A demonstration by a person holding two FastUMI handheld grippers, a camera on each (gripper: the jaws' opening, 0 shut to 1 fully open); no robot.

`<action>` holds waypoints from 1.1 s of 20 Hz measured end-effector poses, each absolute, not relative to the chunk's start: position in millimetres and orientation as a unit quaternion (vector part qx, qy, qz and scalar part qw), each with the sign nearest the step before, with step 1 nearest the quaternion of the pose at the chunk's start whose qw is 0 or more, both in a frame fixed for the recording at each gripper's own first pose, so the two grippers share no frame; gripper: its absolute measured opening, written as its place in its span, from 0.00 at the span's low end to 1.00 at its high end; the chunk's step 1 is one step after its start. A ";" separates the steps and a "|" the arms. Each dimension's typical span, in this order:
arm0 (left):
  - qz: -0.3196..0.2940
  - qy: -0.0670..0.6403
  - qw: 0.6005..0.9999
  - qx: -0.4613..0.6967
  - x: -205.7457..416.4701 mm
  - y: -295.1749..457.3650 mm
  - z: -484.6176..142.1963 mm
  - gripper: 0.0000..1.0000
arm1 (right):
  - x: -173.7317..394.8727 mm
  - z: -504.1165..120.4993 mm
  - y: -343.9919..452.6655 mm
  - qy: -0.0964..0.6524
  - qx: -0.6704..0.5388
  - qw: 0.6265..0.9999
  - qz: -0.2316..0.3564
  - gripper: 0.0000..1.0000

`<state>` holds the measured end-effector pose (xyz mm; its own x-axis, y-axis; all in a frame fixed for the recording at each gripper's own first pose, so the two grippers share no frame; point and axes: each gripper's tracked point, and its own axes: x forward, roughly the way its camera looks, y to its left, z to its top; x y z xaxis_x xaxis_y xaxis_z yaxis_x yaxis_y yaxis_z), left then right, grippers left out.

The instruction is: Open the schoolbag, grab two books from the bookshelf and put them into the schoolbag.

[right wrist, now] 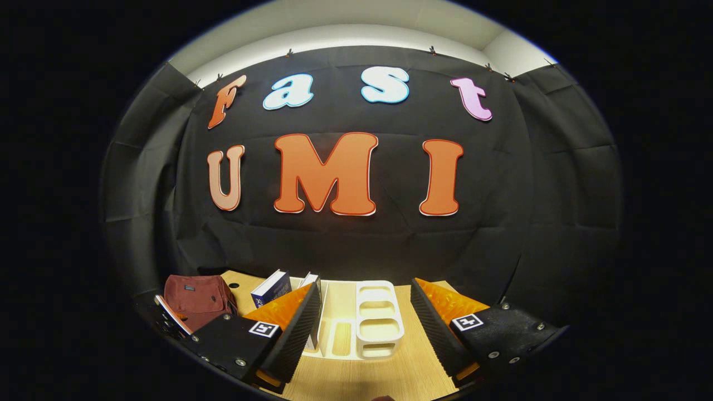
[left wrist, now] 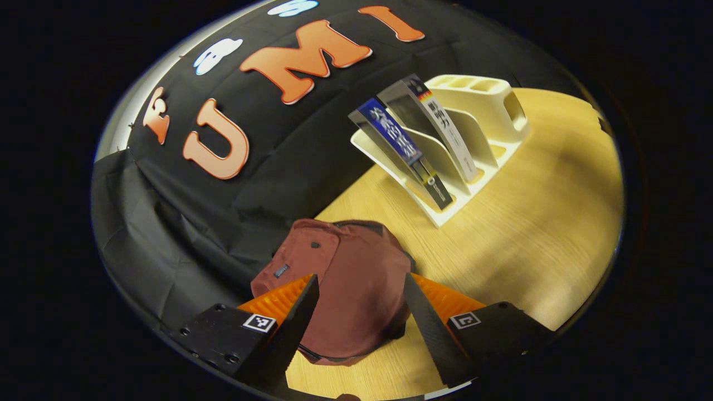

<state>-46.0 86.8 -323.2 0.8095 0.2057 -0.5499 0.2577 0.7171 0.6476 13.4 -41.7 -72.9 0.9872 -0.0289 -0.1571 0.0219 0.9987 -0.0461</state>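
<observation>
Left gripper view, schoolbag (shut), bookshelf beyond

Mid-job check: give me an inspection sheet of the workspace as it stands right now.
Surface: wooden table, bare around the items.
Job's things: maroon schoolbag lying closed near the wall; two books leaning in the cream bookshelf.
Clutter: nothing seen.
Grippers: left gripper open, hovering over the schoolbag; right gripper open, facing the bookshelf, holding nothing.
Cables: nothing seen.
Surroundings: black cloth wall behind the table, pale wall above it.
</observation>
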 end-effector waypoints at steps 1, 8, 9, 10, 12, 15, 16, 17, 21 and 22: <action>-0.015 0.320 0.868 0.380 -48.4 89.7 -333.8 0.97 | 13.0 -72.7 -42.3 0.080 -0.022 0.996 -0.014 0.97; -0.007 0.365 0.837 0.408 -54.8 112.1 -374.8 0.98 | 12.3 -76.0 -47.9 0.085 -0.027 0.996 -0.024 0.96; -0.004 0.371 0.834 0.409 -54.5 115.0 -380.3 0.97 | 12.2 -76.5 -48.6 0.085 -0.028 0.996 -0.025 0.97; 0.000 0.376 0.829 0.414 -55.4 119.0 -382.0 0.98 | 12.4 -76.7 -48.8 0.086 -0.028 0.996 -0.025 0.97; -0.006 0.384 0.817 0.430 -58.5 120.9 -389.8 0.98 | 11.6 -76.7 -48.8 0.087 -0.027 0.996 -0.026 0.97; -0.023 0.380 0.802 0.460 -57.9 117.3 -393.9 0.96 | 10.9 -77.0 -49.9 0.087 -0.028 0.995 -0.026 0.97; -0.024 0.381 0.802 0.459 -56.5 117.1 -394.4 0.95 | 11.0 -77.0 -50.4 0.087 -0.029 0.995 -0.026 0.97; -0.025 0.386 0.802 0.456 -55.6 117.8 -395.5 0.95 | 11.0 -77.3 -50.6 0.087 -0.029 0.995 -0.026 0.97; -0.011 0.395 0.805 0.442 -44.8 131.7 -390.8 0.76 | 10.2 -78.3 -51.7 0.090 -0.031 0.995 -0.027 0.97; -0.017 0.403 0.805 0.435 -45.8 131.2 -391.3 0.70 | 10.3 -78.9 -51.8 0.091 -0.030 0.995 -0.027 0.97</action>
<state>-45.8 131.2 -391.3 0.6747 0.3237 -0.6633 0.3772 0.6212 0.6869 10.3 -51.8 -78.9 0.9820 -0.0585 -0.1798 0.0475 0.9967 -0.0651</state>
